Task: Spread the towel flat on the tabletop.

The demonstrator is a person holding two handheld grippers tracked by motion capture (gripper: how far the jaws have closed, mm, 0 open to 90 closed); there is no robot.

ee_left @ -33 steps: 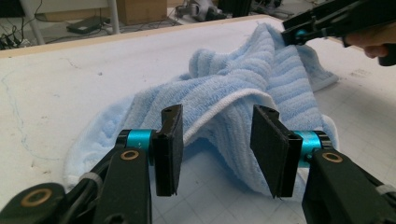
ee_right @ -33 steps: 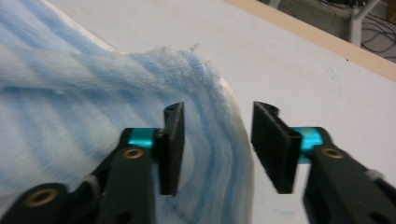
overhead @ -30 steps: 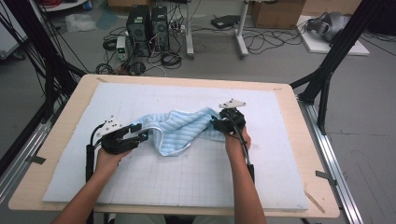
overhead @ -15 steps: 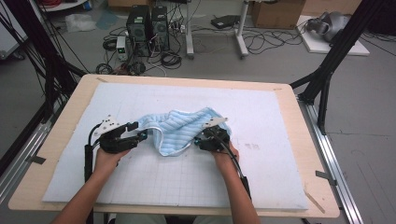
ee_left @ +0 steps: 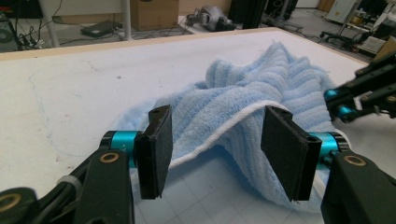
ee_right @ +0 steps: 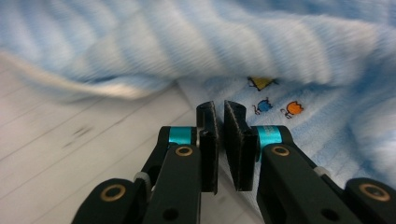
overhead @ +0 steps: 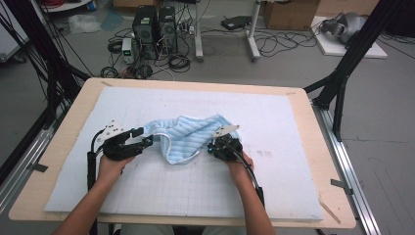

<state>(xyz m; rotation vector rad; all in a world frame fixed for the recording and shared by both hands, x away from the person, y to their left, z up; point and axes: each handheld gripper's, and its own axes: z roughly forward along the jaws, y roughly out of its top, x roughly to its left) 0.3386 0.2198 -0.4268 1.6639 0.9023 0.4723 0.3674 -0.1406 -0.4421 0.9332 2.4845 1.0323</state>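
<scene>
Black two-fingered grippers with teal collars, brass screws, flat black pads, trailing black cables, bare forearms.

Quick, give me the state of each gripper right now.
Left gripper: open, jaws either side of the blue towel's white edge, not pressing it.
Right gripper: shut; whether it pinches towel cannot be told.

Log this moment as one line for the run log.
left gripper: open, astride towel edge | right gripper: jaws just closed, nothing visibly pinched | towel: crumpled on mat
</scene>
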